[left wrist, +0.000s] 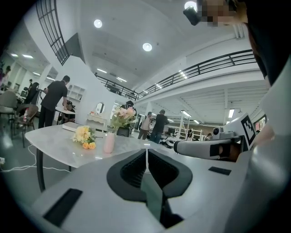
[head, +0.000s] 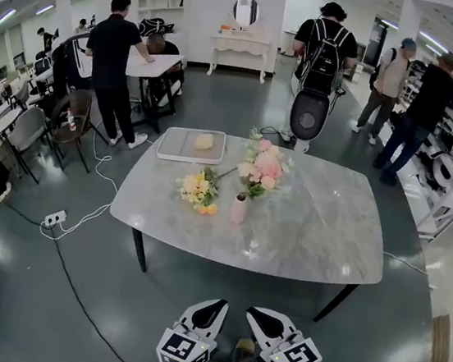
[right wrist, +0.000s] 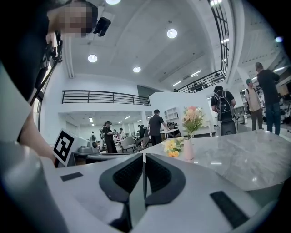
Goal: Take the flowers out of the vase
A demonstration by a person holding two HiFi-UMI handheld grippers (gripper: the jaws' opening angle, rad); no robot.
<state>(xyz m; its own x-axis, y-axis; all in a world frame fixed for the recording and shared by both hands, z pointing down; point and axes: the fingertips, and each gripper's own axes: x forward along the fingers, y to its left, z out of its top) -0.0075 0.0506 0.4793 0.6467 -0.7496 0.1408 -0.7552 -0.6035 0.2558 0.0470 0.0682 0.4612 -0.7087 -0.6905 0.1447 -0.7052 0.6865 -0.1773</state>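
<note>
Both empty | left gripper (left wrist: pixel 146 151) closed | right gripper (right wrist: pixel 143 155) closed | vase (head: pixel 239 209), flowers (head: pixel 261 166) well ahead

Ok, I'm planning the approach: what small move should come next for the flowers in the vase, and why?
Probably bring both nearer the table: the left gripper and right gripper hang short of its edge, jaws together and empty, while the pink flowers stand in the vase mid-table.
</note>
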